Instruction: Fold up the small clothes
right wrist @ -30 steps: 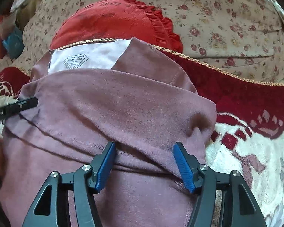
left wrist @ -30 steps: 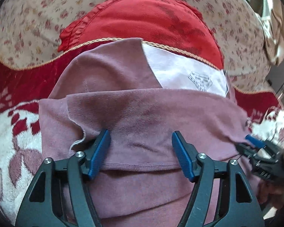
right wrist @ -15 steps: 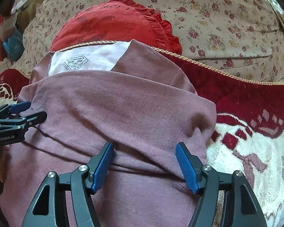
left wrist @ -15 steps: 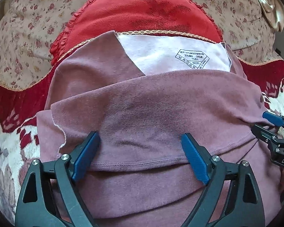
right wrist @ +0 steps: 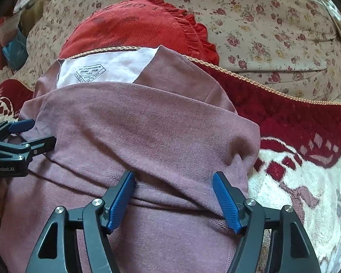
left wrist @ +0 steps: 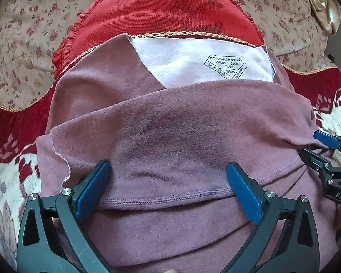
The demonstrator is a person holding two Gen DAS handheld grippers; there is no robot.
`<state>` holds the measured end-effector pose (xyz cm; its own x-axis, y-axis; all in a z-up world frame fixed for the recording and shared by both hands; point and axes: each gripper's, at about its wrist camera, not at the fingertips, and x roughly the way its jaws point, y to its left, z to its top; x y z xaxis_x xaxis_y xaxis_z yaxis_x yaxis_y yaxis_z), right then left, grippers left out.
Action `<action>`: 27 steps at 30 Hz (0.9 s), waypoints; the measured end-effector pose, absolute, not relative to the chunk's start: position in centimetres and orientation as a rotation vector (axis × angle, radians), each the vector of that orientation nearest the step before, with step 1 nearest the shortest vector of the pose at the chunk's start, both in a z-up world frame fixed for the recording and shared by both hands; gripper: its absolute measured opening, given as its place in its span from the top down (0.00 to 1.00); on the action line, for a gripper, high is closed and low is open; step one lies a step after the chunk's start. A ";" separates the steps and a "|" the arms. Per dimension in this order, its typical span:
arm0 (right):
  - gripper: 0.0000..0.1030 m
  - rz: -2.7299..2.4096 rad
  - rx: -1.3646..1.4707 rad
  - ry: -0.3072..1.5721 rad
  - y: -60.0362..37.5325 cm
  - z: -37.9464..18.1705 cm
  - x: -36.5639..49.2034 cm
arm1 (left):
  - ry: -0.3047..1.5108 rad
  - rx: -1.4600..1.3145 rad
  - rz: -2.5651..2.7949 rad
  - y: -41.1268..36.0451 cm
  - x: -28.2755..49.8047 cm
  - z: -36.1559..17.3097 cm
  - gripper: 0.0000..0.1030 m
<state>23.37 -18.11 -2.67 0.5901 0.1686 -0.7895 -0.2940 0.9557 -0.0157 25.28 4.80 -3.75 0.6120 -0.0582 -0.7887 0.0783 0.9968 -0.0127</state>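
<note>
Now garment [left wrist: 170, 132] beneath open left claw [left wrist: 168, 177]

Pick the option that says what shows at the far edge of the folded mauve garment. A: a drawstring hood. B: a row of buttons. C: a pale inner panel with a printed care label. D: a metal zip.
C: above the folded-over hem, the mauve garment exposes a whitish inner panel bearing a printed care label, lying just in front of the red cushion.
</note>
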 end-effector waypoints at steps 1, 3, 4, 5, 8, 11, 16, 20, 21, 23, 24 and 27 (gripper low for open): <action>0.33 0.268 -0.156 0.898 -18.0 -2.7 23.3 | 0.909 0.028 -0.077 4.8 25.2 -3.8 0.01; 0.33 0.261 -0.168 0.892 -17.9 -2.7 23.2 | 0.909 0.035 -0.073 4.7 25.2 -3.8 0.01; 0.33 0.260 -0.169 0.890 -17.9 -2.6 23.1 | 0.910 0.039 -0.071 4.6 25.2 -3.8 0.01; 0.33 0.261 -0.167 0.890 -17.9 -2.6 23.1 | 0.910 0.045 -0.068 4.6 25.2 -3.8 0.01; 0.33 0.265 -0.156 0.896 -18.0 -2.7 23.2 | 0.912 0.071 -0.057 4.3 25.2 -4.0 0.01; 0.33 0.266 -0.153 0.903 -18.1 -2.7 23.2 | 0.916 0.089 -0.049 4.0 25.3 -4.2 0.00; 0.32 0.261 -0.138 0.930 -18.5 -2.3 22.3 | 0.915 0.080 -0.070 4.2 25.2 -4.0 0.00; 0.31 0.254 -0.196 0.954 -18.7 -2.1 18.9 | 0.879 0.046 -0.089 4.8 24.2 -3.4 0.01; 0.31 0.259 -0.183 0.963 -19.1 -2.0 17.8 | 0.863 0.037 -0.091 4.9 23.9 -3.1 0.01; 0.31 0.261 -0.118 0.977 -20.4 -1.7 15.3 | 0.813 0.008 -0.087 5.3 22.5 -2.0 0.01; 0.31 0.252 -0.098 0.981 -21.1 -1.4 13.9 | 0.792 0.006 -0.084 5.4 21.7 -1.4 0.01; 0.31 0.239 -0.081 1.008 -22.9 -1.5 8.7 | 0.736 -0.005 -0.101 5.4 18.8 0.8 0.01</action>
